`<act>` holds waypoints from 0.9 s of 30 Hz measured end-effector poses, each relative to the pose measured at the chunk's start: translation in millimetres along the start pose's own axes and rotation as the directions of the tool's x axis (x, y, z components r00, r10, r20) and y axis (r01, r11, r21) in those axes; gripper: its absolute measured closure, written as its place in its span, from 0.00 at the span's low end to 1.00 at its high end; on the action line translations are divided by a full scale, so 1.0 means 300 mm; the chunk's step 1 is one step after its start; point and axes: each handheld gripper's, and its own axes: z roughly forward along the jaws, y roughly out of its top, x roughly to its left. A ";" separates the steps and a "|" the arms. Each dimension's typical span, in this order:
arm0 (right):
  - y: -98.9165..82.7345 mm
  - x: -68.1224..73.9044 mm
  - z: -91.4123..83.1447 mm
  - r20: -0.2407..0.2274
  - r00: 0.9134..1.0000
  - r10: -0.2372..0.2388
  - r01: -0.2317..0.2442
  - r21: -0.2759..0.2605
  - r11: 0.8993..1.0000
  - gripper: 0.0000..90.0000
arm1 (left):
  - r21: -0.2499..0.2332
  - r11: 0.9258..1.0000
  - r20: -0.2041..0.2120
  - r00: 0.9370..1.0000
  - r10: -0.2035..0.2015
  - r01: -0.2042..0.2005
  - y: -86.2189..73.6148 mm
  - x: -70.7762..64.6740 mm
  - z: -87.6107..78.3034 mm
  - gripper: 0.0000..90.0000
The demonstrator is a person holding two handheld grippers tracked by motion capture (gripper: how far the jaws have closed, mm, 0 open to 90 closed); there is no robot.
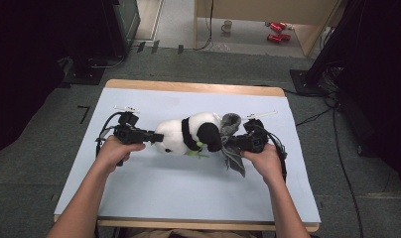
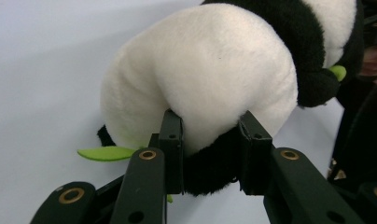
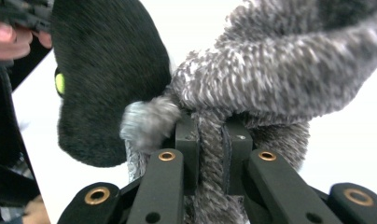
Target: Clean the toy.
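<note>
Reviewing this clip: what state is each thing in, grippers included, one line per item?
Panda: lying on its side on the table, one end clamped.
Scarf: grey, bunched by the panda's black end, one strand pinched.
Left gripper: shut on the panda.
Right gripper: shut on the scarf.
Mug: upright on the floor.

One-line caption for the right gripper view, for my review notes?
Right gripper pinching a grey fuzzy cloth between its fingers, beside the plush panda's black part.
</note>
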 end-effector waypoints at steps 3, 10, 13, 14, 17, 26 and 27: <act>-0.003 -0.008 -0.005 0.006 1.000 0.005 -0.005 -0.027 1.000 0.90 | -0.035 0.999 -0.006 1.000 -0.002 0.002 0.000 0.007 0.001 0.75; 0.038 0.048 -0.116 0.008 1.000 -0.025 0.026 -0.150 0.988 0.90 | -0.095 0.995 -0.064 0.998 -0.002 -0.004 0.004 -0.007 0.011 0.72; 0.068 0.107 -0.157 -0.011 0.998 -0.056 0.053 -0.169 0.984 0.90 | -0.115 0.993 -0.085 0.996 -0.008 -0.002 0.009 -0.011 0.015 0.70; 0.076 0.128 -0.160 -0.017 0.998 -0.067 0.064 -0.163 0.985 0.90 | -0.121 0.993 -0.090 0.996 -0.013 0.002 0.010 -0.013 0.016 0.70; 0.089 0.185 -0.145 -0.033 0.994 -0.108 0.103 -0.141 0.985 0.90 | -0.138 0.990 -0.104 0.995 -0.008 -0.006 0.012 -0.013 0.019 0.69; 0.100 0.180 -0.030 0.045 0.990 -0.135 0.138 -0.085 0.987 0.90 | -0.249 0.959 -0.157 0.983 0.097 -0.135 0.007 -0.022 0.013 0.56; 0.105 0.174 -0.025 0.051 0.990 -0.131 0.135 -0.093 0.987 0.90 | -0.264 0.951 -0.175 0.977 0.119 -0.163 0.006 -0.025 0.008 0.53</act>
